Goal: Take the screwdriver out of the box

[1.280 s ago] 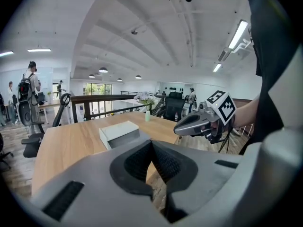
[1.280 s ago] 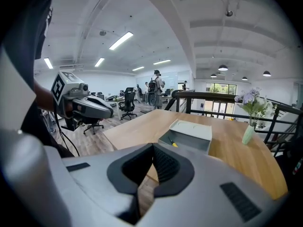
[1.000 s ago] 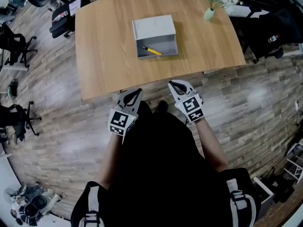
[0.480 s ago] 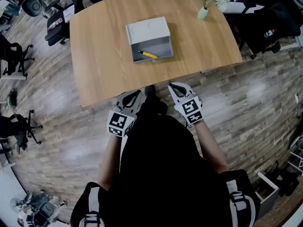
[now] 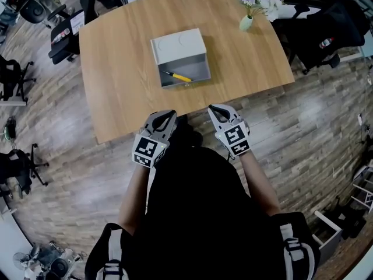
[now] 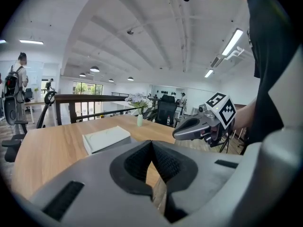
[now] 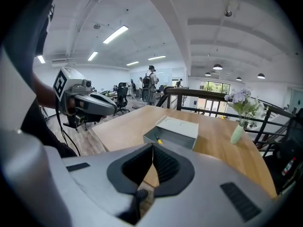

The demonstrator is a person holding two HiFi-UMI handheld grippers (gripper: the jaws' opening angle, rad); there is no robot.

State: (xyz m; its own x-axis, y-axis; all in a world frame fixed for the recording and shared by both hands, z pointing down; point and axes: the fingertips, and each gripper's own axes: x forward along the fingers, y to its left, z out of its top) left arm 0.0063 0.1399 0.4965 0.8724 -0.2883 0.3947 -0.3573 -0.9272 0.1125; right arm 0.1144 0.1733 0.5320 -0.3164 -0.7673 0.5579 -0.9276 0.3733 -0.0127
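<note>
A grey box [image 5: 179, 56] [image 7: 171, 131] [image 6: 106, 138] stands open on the wooden table [image 5: 122, 63], its lid tipped back. A screwdriver [image 5: 177, 76] [image 7: 159, 140] with a yellow handle lies inside it. My left gripper [image 5: 165, 117] [image 6: 151, 143] hangs at the table's near edge, jaws shut with nothing between them. My right gripper [image 5: 215, 111] [image 7: 152, 146] is level with it to the right, also shut and empty. Both are well short of the box.
A small vase of flowers [image 5: 247, 17] [image 7: 238, 129] stands at the table's far right corner. Office chairs [image 5: 64, 31] crowd the left side, and dark bags [image 5: 317, 31] lie to the right. A railing [image 7: 208, 103] runs behind the table.
The person has stepped closer to the table, so the box sits nearer in the head view. Both grippers now reach the table's near edge, still shut.
</note>
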